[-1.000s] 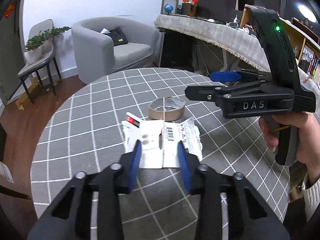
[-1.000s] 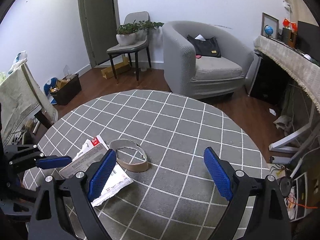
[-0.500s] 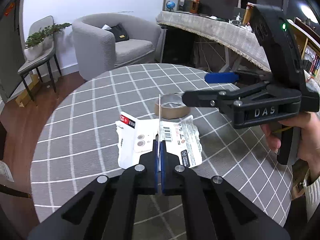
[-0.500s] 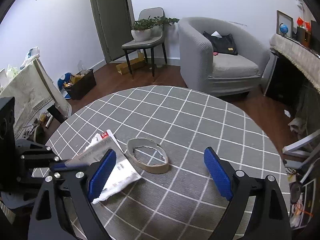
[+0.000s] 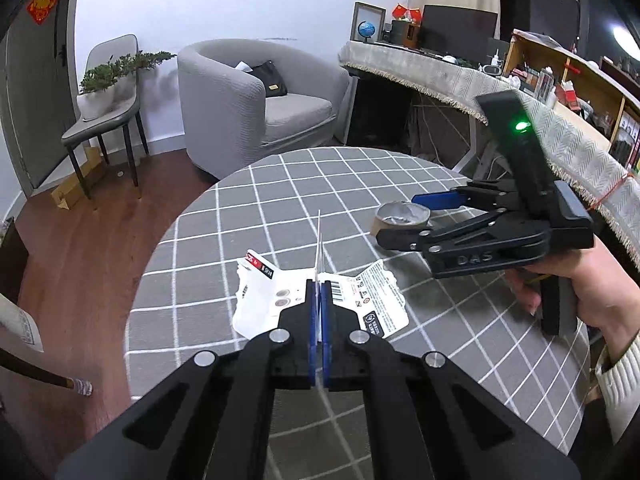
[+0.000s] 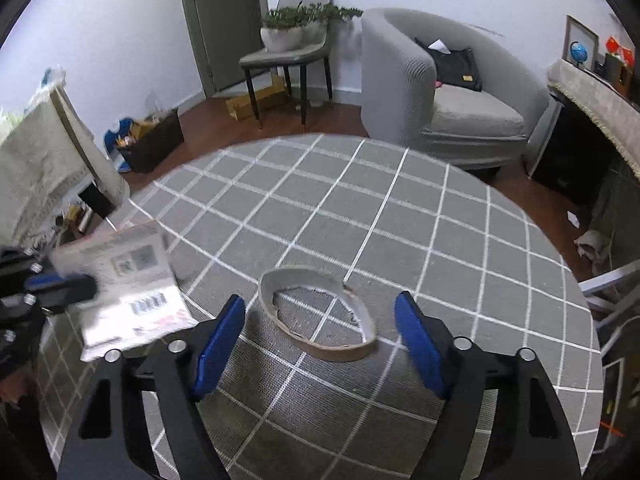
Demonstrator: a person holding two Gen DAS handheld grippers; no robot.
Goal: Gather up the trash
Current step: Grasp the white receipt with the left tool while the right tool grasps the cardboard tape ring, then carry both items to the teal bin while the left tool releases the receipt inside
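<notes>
A torn white wrapper with a barcode is pinched between the blue pads of my left gripper, which is shut on it. In the right wrist view the wrapper hangs blurred, just off the checked tablecloth, in front of the left gripper. A brown cardboard tape ring lies flat on the cloth. My right gripper hovers around it with its jaws closing, the ring between them and the pads clear of it. From the left wrist, the ring sits at the right gripper.
The round table's edge drops to a wooden floor on the left. Beyond the table stand a grey armchair, a chair holding a potted plant, and a cloth-covered desk. A person's hand holds the right gripper.
My left gripper closed on the wrapper and drew it up and back from the ring. My right gripper came down over the tape ring and its jaws narrowed.
</notes>
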